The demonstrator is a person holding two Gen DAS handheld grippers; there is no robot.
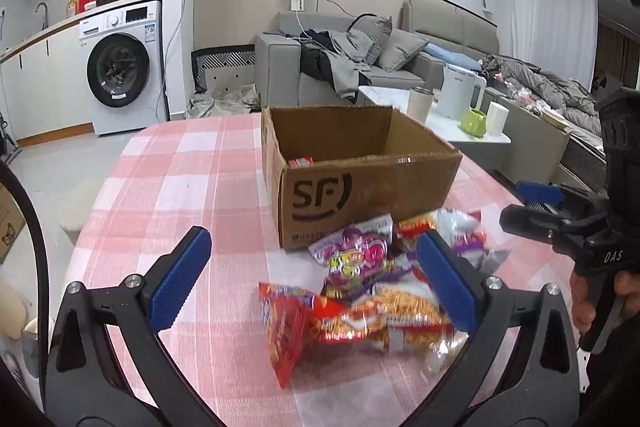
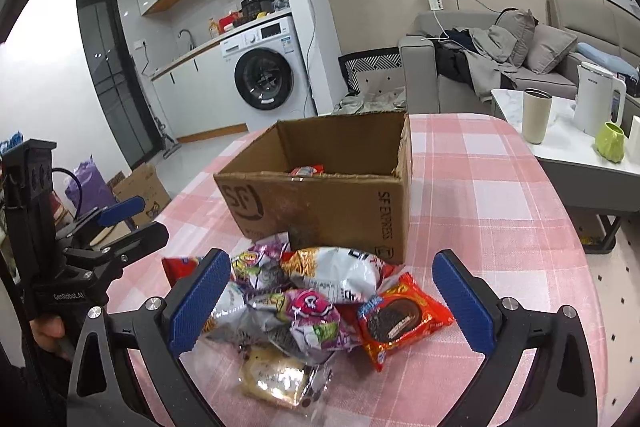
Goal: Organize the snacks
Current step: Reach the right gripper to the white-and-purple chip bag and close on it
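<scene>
Heaped just before the cardboard box [image 2: 320,195], snack packets [image 2: 304,307]; spread wide and empty above them, left gripper [image 1: 316,281] and right gripper [image 2: 332,301].

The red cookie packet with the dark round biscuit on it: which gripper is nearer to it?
Right. The right gripper hangs open over the snack pile, the red cookie packet between its fingers. The left gripper is open over the pile's opposite side.

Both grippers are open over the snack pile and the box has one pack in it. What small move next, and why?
Probably lower the right gripper and close on the red cookie pack. It lies at the pile's right edge, flat and mostly uncovered, already between the open fingers, so it should lift without dragging other packs. The box stands open just behind the pile. The left gripper can wait, open.
</scene>
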